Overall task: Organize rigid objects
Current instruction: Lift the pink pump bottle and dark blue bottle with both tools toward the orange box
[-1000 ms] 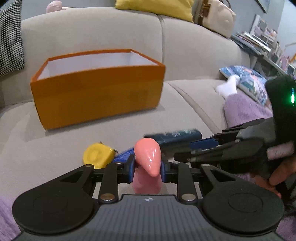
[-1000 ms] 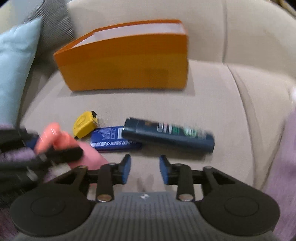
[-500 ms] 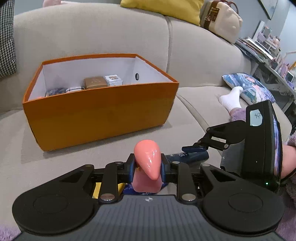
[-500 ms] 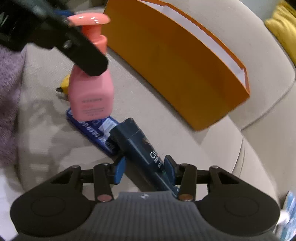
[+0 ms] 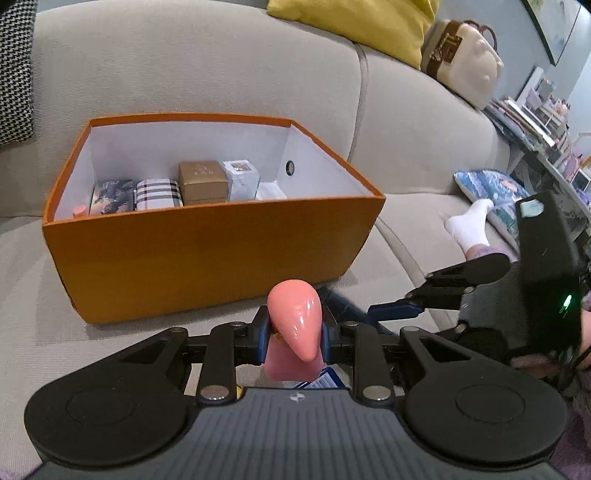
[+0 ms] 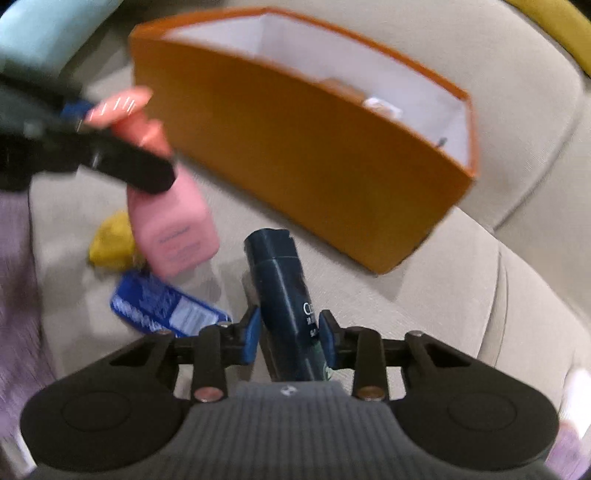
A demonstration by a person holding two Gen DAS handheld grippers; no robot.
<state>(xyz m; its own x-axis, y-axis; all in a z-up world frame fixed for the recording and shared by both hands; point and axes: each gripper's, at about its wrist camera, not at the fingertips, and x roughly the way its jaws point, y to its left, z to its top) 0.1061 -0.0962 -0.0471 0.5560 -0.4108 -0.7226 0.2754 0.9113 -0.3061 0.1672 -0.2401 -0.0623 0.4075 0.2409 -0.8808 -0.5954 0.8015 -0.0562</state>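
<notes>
My left gripper [image 5: 293,332] is shut on the neck of a pink pump bottle [image 5: 291,325], which hangs above the couch seat in front of the orange box [image 5: 207,258]. In the right wrist view the pink bottle [image 6: 173,221] hangs at the left, clear of the cushion. My right gripper [image 6: 290,332] is closing on a dark blue bottle [image 6: 280,288]; its blue pads hug both sides, and the cap points toward the box [image 6: 314,166]. Several small boxes [image 5: 203,181] stand in a row inside.
A yellow tape measure [image 6: 110,240] and a flat blue pack [image 6: 166,314] lie on the seat under the pink bottle. A person's foot in a white sock [image 5: 469,225] rests at the right. A yellow cushion [image 5: 351,26] and a cream bag [image 5: 465,62] sit on the backrest.
My left gripper carried the pink bottle closer to the box, whose inside now shows. My right gripper rolled, came down over the dark blue bottle and narrowed its jaws onto it.
</notes>
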